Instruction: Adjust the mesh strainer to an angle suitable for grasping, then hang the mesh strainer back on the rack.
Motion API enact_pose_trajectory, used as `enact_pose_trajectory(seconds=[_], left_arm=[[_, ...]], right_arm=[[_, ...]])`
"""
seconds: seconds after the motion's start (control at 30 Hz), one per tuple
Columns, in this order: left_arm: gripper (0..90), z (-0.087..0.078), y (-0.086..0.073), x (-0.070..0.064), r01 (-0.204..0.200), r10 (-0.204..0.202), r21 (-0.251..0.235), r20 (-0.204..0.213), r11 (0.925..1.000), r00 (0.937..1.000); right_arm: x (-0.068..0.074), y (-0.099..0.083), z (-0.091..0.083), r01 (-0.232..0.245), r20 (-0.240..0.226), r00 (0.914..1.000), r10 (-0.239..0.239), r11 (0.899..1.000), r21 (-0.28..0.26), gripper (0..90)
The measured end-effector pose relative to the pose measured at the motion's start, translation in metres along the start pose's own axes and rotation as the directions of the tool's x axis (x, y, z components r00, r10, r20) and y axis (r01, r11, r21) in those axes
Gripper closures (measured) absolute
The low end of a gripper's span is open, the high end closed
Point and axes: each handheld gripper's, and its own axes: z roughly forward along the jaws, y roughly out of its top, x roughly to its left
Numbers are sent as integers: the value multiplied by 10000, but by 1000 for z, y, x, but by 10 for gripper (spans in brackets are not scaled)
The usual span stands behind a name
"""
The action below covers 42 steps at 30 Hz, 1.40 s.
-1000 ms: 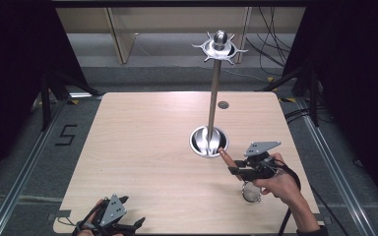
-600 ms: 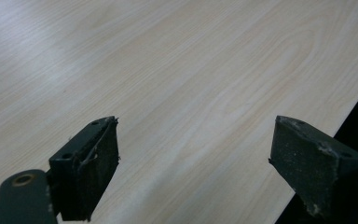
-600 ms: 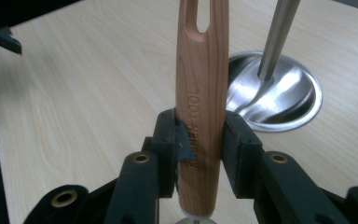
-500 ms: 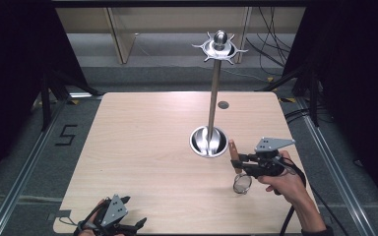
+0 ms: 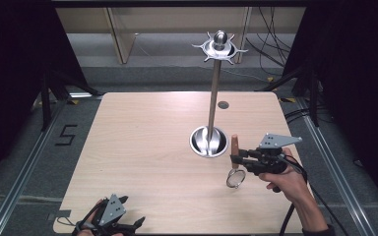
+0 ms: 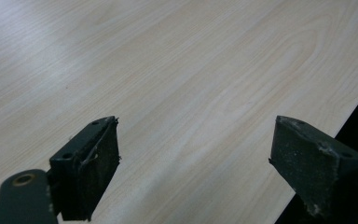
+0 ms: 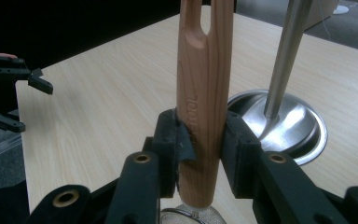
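Note:
A small strainer with a wooden handle (image 5: 235,144) and a round mesh head (image 5: 236,178) hangs upright, handle up, just right of the metal stand's round base (image 5: 208,141). My right gripper (image 5: 236,158) is shut on the handle's lower part; in the right gripper view the handle (image 7: 205,93) stands clamped in my right gripper (image 7: 200,144), the mesh (image 7: 191,215) below. The stand's pole (image 5: 213,103) rises to a hooked top (image 5: 219,46). My left gripper (image 5: 130,216) rests at the table's near edge, and in its own view it (image 6: 196,163) stands open over bare wood.
A light wooden table (image 5: 142,142) carries a small dark round inlay (image 5: 223,104) behind the stand. The stand's pole (image 7: 286,51) and base (image 7: 293,126) stand close behind the held strainer. Dark floor with cables surrounds the table; shelving stands beyond it.
My right gripper has lifted the strainer off the table and turned it handle-up, drifting slightly right of the stand's base. The left gripper has barely moved.

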Motion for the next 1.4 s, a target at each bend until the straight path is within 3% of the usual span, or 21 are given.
enact_pose_trajectory(seconds=[0.07,0.1,0.13,0.17,0.37,0.43,0.47,0.6,0.63,0.7,0.73,0.87,0.9,0.93,1.13,1.17,1.2,1.27,1.3,1.37,1.4], left_arm=[[148,0,-1,0,-139,139,-12,29,9999,9999],[148,-1,-1,-1,76,-76,55,10,10000,10000],[148,-1,-1,-1,160,-160,140,8,9998,9999],[148,-1,-1,1,-118,117,133,7,9998,9999],[148,1,-1,-3,318,-317,-56,67,9995,9995],[147,1,0,-3,184,-183,-39,117,9998,9998],[148,1,0,-1,-148,148,16,67,9999,9999],[148,2,-1,-3,84,-84,-11,49,10000,10000],[148,1,0,-1,-164,164,50,43,9999,9999],[148,1,0,-2,-25,25,27,143,10000,9999],[148,1,1,0,-311,308,168,130,9994,9994],[148,1,1,1,-343,342,170,75,9993,9994],[148,3,0,-1,-22,23,-22,113,10000,9999],[148,3,0,-1,-13,12,116,36,9999,10000],[148,3,-1,0,-27,25,180,86,9998,10000],[148,3,-1,0,-14,13,61,49,10000,10000],[148,3,0,2,-331,331,24,34,9994,9994],[148,4,0,2,-310,310,20,70,9995,9995],[148,3,-1,-1,103,-105,177,93,9998,9999],[147,3,0,3,-385,387,273,-49,9989,9992],[148,4,-1,1,-178,178,122,-24,9998,9998]], right_arm=[[0,2,-1,187,71,9998,-186,9996,-189,703],[1,3,-2,70,-17,10000,-70,9998,-186,704],[0,5,-3,307,36,9995,-306,9989,-359,704],[0,6,-5,445,124,9990,-441,9984,-344,704],[0,12,-11,418,192,9990,-406,9971,-640,704],[-1,14,-12,506,259,9985,-487,9953,-828,704],[2,15,-13,194,341,9993,-163,9955,-925,704],[3,19,-15,345,414,9987,-308,9951,-929,704],[3,20,-15,437,489,9981,-387,9933,-1066,704],[5,22,-16,210,279,9994,-186,9958,-890,704],[3,26,-16,551,424,9978,-508,9928,-1065,704],[3,32,-16,451,452,9981,-408,9941,-985,704],[2,34,-13,386,359,9988,-346,9924,-1166,704],[2,35,-12,360,433,9986,-312,9928,-1144,704],[-6,48,-11,395,412,9986,-339,9889,-1429,704],[-5,49,-11,132,300,9995,-89,9893,-1455,704],[-6,51,-12,197,334,9993,-151,9897,-1421,704],[-8,55,-13,411,457,9984,-338,9848,-1687,704],[-8,56,-13,293,411,9989,-223,9832,-1802,704],[-9,61,-16,290,446,9988,-216,9844,-1737,704],[-10,63,-16,366,381,9988,-299,9815,-1881,704]])
